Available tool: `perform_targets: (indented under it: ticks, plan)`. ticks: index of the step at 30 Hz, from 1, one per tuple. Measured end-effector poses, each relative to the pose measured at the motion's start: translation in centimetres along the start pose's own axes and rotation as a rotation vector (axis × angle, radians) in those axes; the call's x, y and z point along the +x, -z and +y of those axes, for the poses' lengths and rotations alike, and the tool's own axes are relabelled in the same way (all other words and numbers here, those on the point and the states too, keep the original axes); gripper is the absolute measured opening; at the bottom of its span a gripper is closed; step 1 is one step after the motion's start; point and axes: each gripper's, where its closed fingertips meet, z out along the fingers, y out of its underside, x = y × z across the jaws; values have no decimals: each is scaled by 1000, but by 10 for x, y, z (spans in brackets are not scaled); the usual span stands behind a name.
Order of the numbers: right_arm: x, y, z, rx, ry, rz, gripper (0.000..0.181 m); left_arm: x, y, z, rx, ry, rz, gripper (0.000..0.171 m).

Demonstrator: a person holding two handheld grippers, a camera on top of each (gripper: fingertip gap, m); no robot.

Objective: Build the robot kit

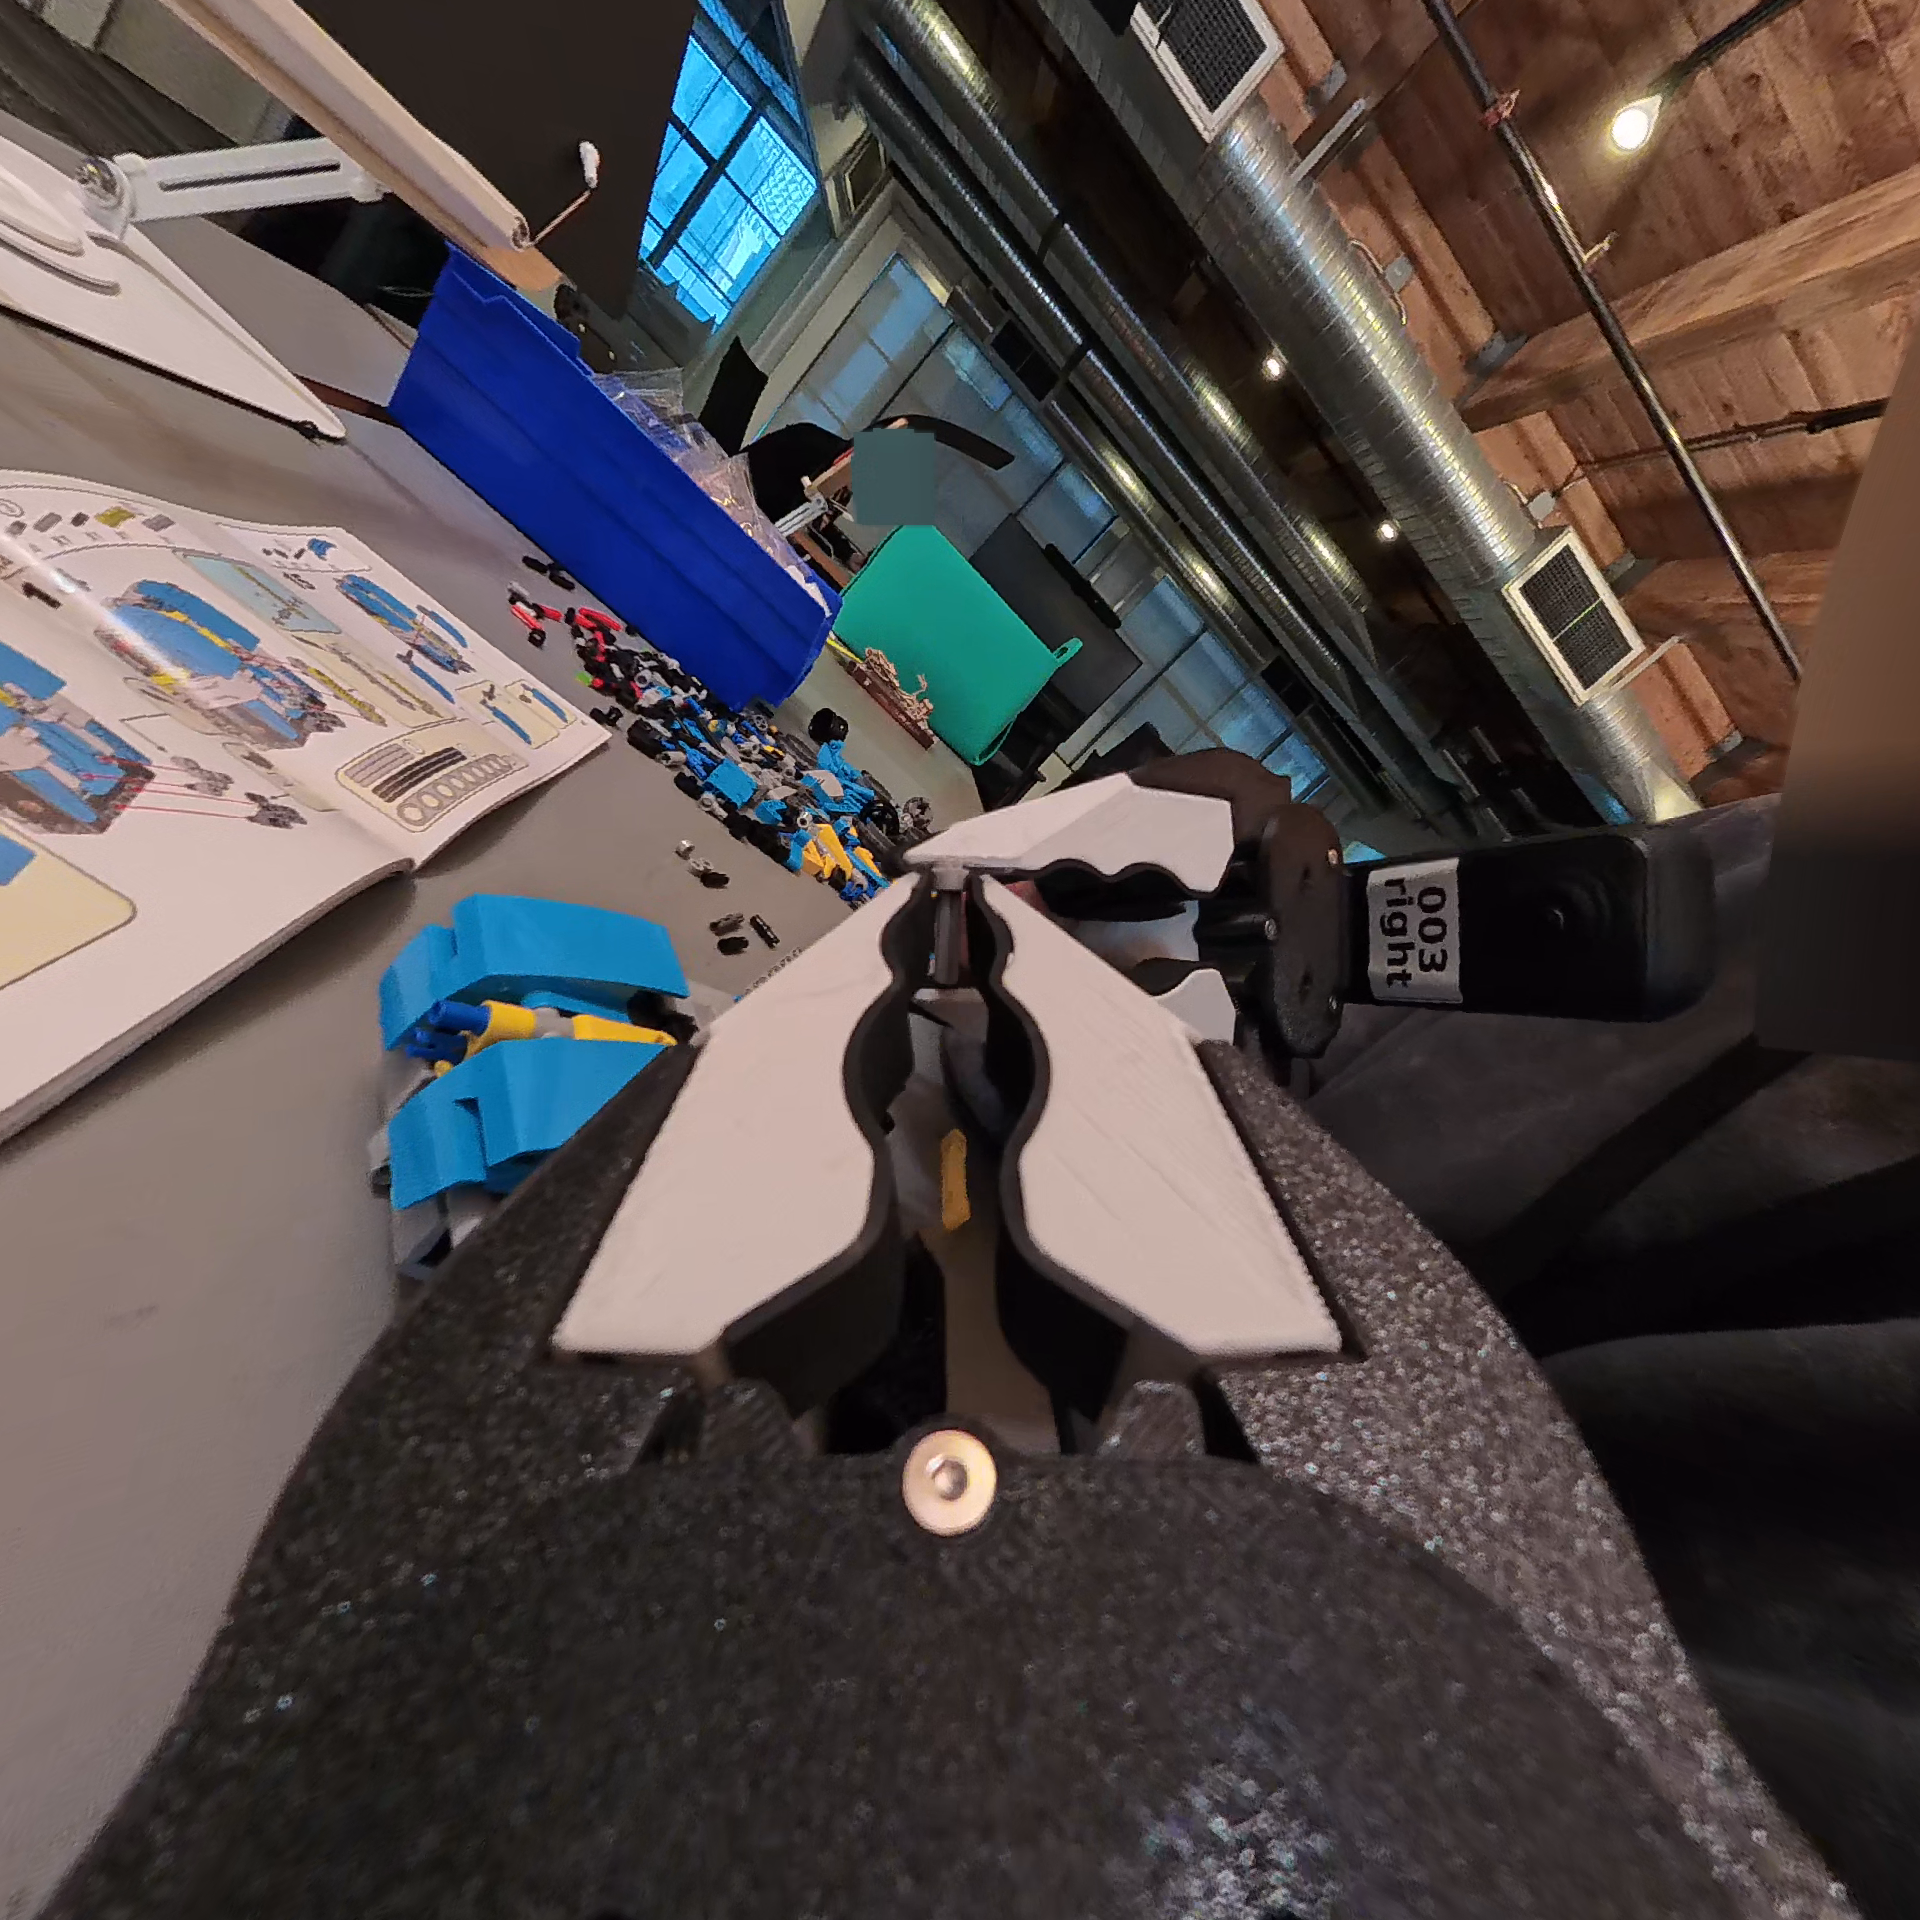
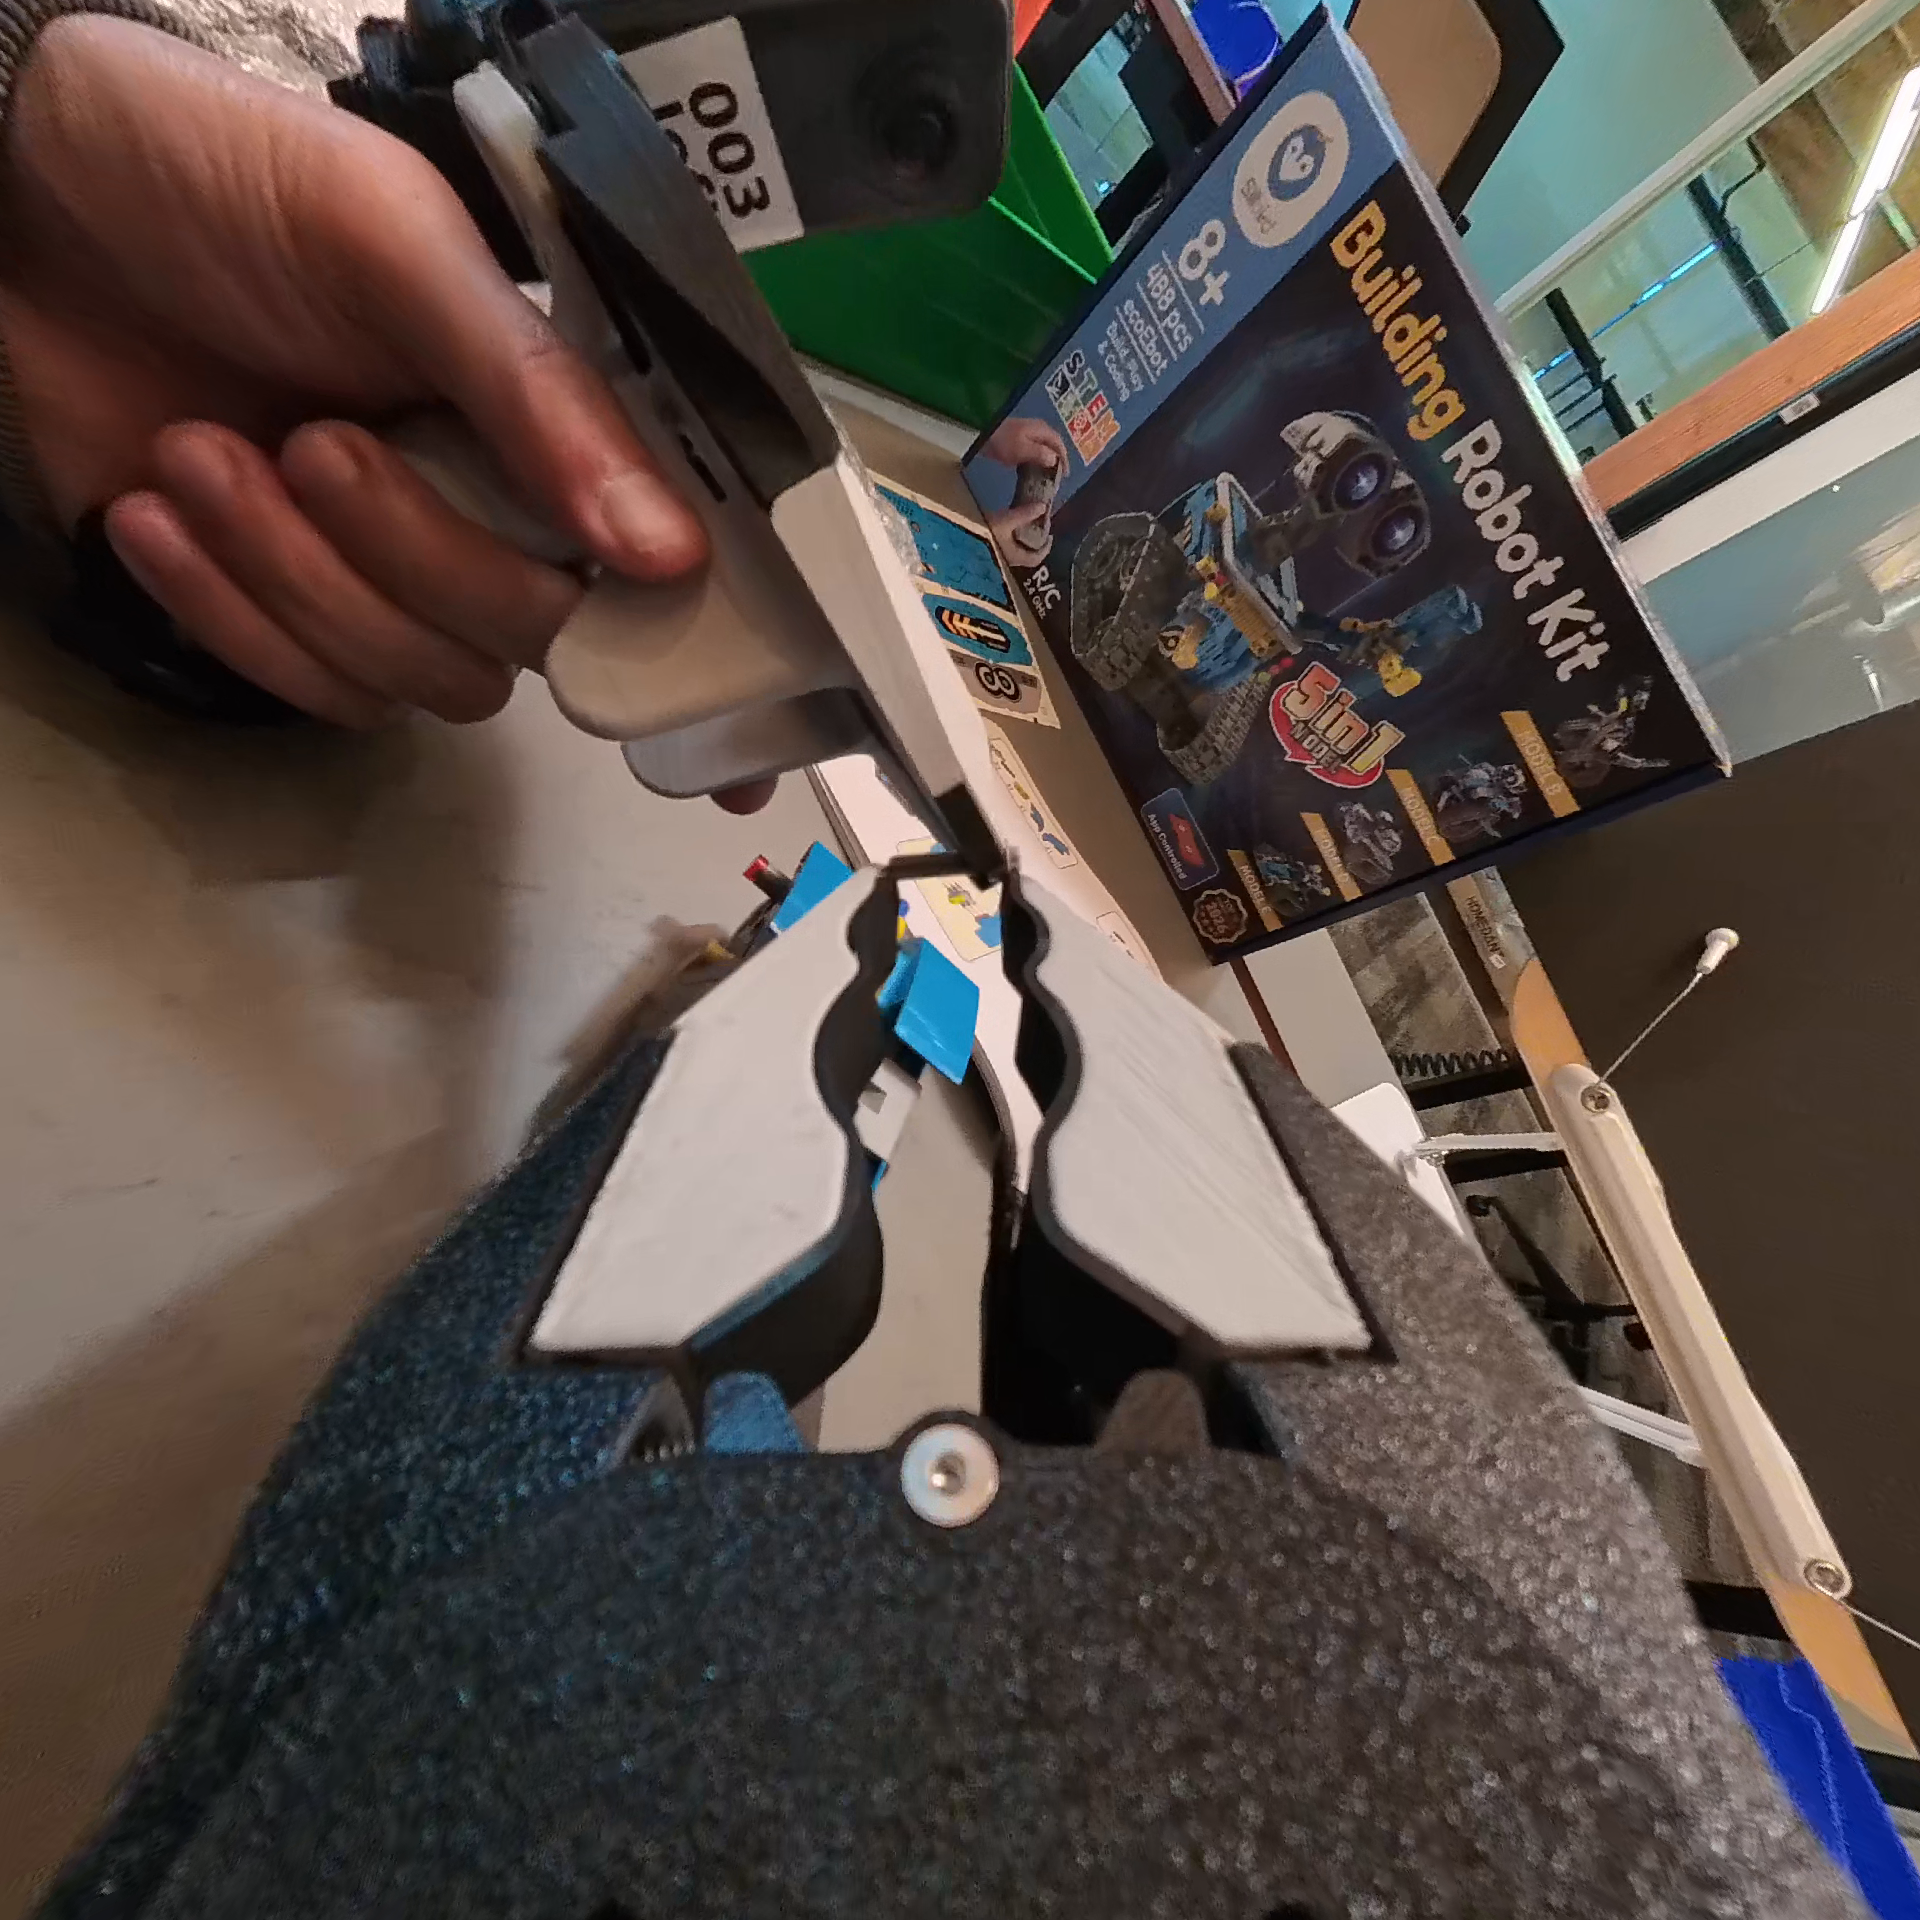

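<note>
**Short grey cylindrical pin at the meeting point of two grippers**

The short grey cylindrical pin (image 1: 948,940) stands upright above the near edge of the grey tabletop (image 1: 208,1351), pinched between the white, black-lined fingertips of the left gripper (image 1: 950,894), whose fingers are pressed almost together on it. A bare hand (image 2: 291,416) grips that tool's handle. The right gripper (image 2: 948,883) meets the pin's upper end from the side. Its tips stand slightly apart, and the pictures do not show whether they grip anything.

Just beside and below lies a blue and yellow plastic brick assembly (image 1: 520,1039). Farther off are a scatter of small blue, black and red plastic parts (image 1: 748,758), an open illustrated instruction booklet (image 1: 260,707) and a deep blue plastic bin (image 1: 582,468).

Likely hazards: the pin is slim and held only near its tip, so a sideways push from the opposing finger could probably twist it loose. It would then drop among the scattered parts or off the table edge. The two sets of fingertips are close enough to knock together.

Printed matter: a white sticker (image 1: 1413,945) on the right tool's black camera housing, a dark blue printed cardboard kit box (image 2: 1351,520) propped upright, and a decal sheet (image 2: 977,613) beside it. All of these carry legible text.
</note>
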Motion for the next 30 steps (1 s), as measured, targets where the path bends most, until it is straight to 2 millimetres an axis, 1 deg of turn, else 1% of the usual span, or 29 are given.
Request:
perform_targets:
  ticks: [7,28,30]
  plan:
    - [-1,0,2,-13,44,14,18,-1,-1,2,-10,-5,-6,6]
    - [-2,-1,5,-36,31,2,14,-5,-1,4,-19,12,-14,5]
    - [-2,-1,5,-34,31,3,16,-4,-1,4,-18,12,-12,5]
